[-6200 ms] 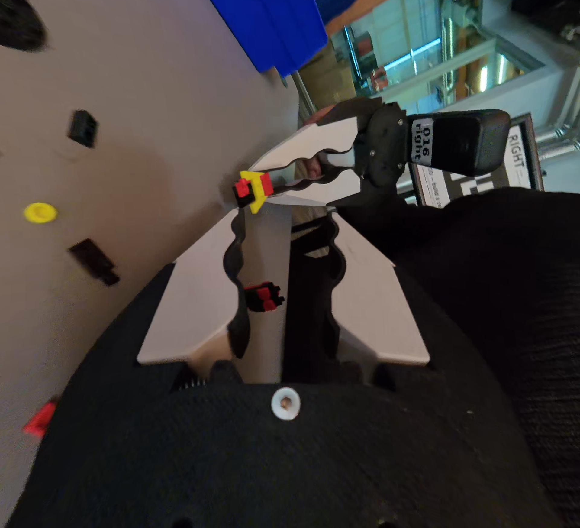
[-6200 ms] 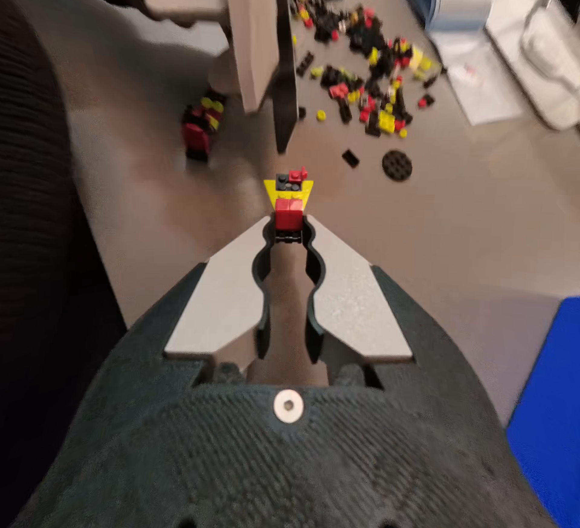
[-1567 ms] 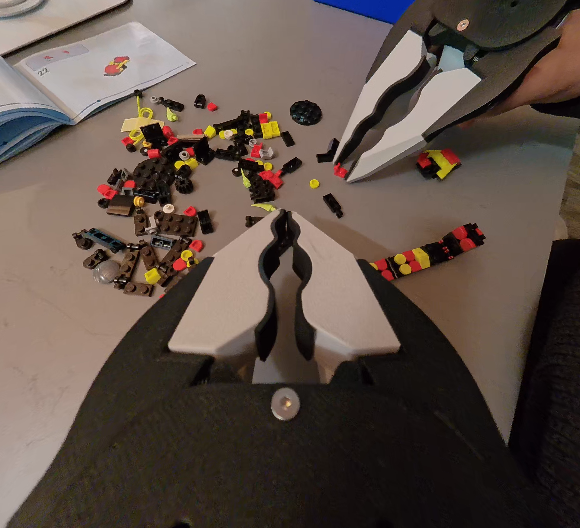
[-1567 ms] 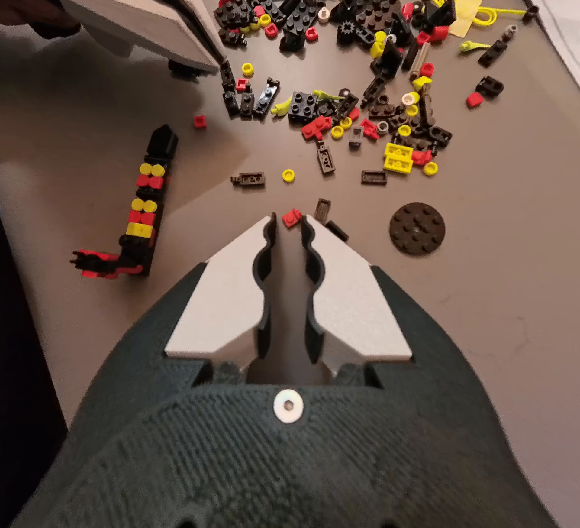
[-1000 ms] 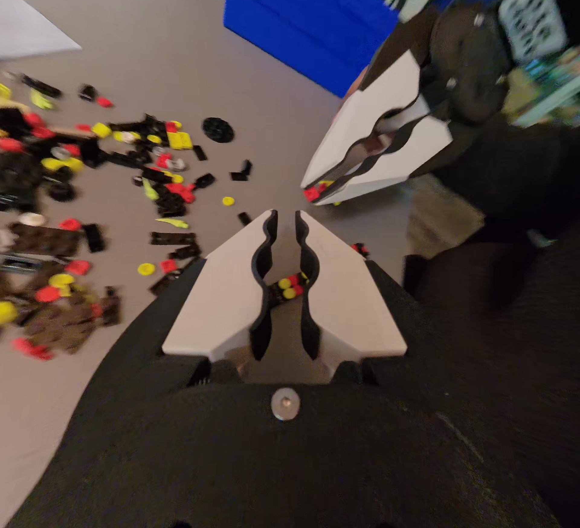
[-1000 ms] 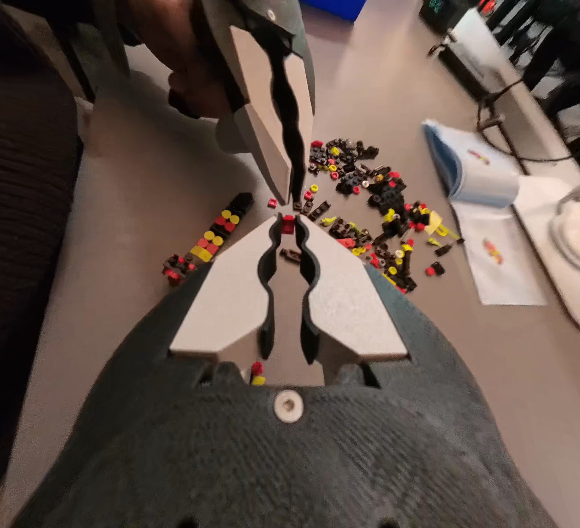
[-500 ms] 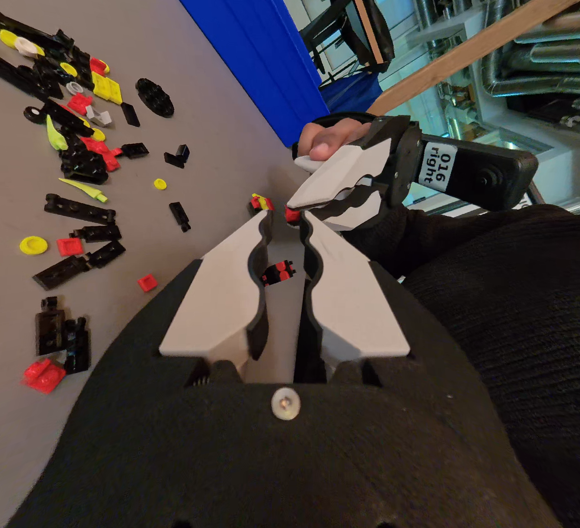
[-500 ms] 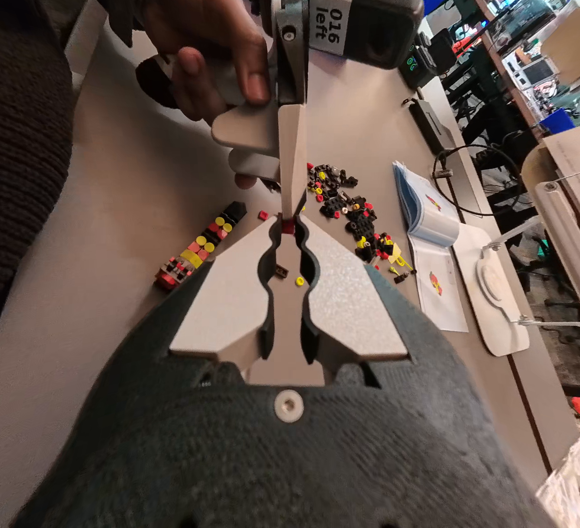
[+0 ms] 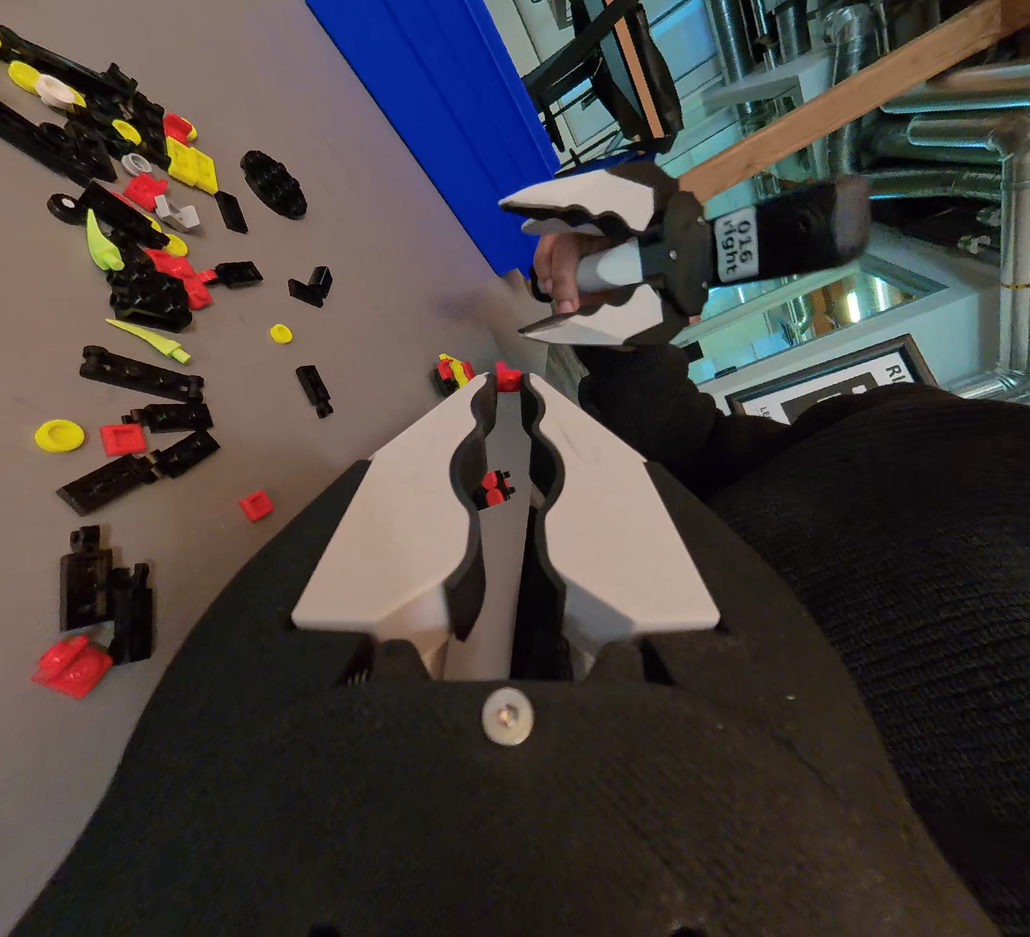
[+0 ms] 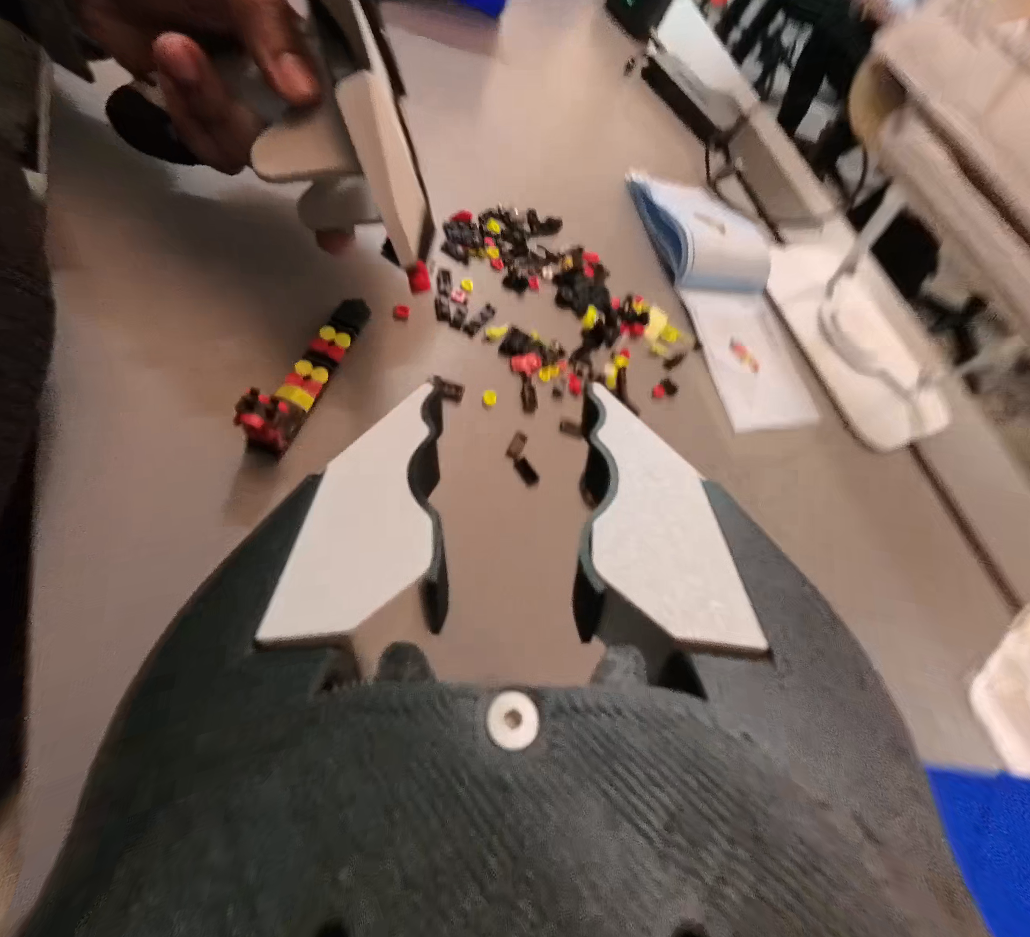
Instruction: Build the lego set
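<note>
My left gripper (image 9: 506, 376) is shut on a small red brick (image 9: 507, 383) pinched at its tips, held above the grey table (image 9: 312, 46). It also shows in the right wrist view (image 10: 415, 266), with the red brick (image 10: 419, 279) at its tip. My right gripper (image 10: 510, 397) is open and empty; in the left wrist view it (image 9: 510, 269) hangs in the air just beyond my left tips. A long black, red and yellow assembly (image 10: 304, 381) lies on the table. A small red, yellow and black assembly (image 9: 452, 374) lies near the table's edge.
A pile of loose black, red and yellow pieces (image 10: 557, 297) is spread over the table, with a black round plate (image 9: 273, 184). An open instruction booklet (image 10: 708, 247) lies beyond the pile. A blue bin (image 9: 435, 74) stands at the table's side. The grippers' ends are close to 6 centimetres from one another. It is some 12 centimetres from my right tips to the black round plate (image 9: 273, 184).
The right gripper carried the red brick to my left tips; the left gripper has closed on it. The right gripper has opened and drawn back from it.
</note>
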